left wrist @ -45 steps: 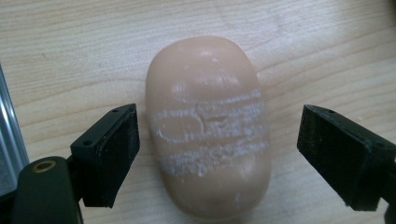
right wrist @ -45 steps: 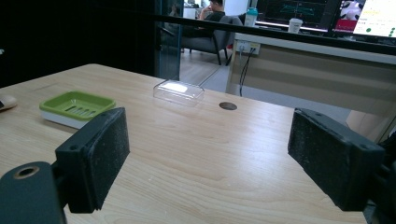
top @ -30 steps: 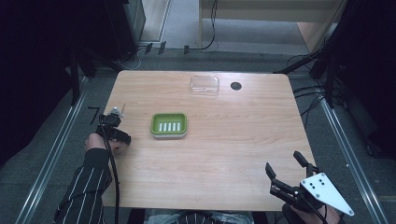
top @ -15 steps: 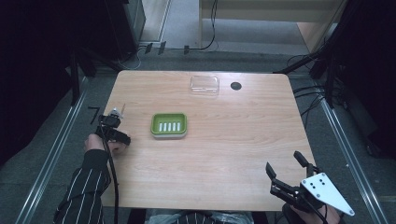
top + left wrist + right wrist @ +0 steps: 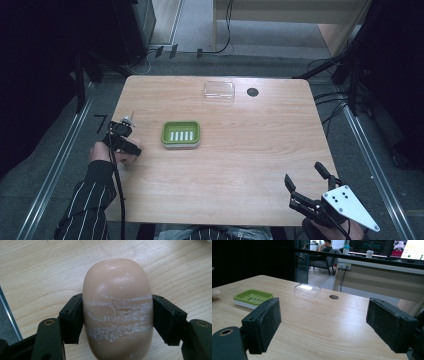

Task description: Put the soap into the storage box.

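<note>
At table's left edge | left claw point(image 5: 117, 320) clamps soap bar point(image 5: 117, 305) | right claw point(image 5: 329, 325) wide apart

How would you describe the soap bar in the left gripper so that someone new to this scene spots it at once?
Start at the light wooden table and go to its left edge, left of the green slotted soap dish. There the left gripper is shut on a smooth, rounded, peach-beige soap bar lying on the wood. Whitish dried streaks cross its middle, and it is the one oval, matte thing here, unlike the clear plastic lid.
</note>
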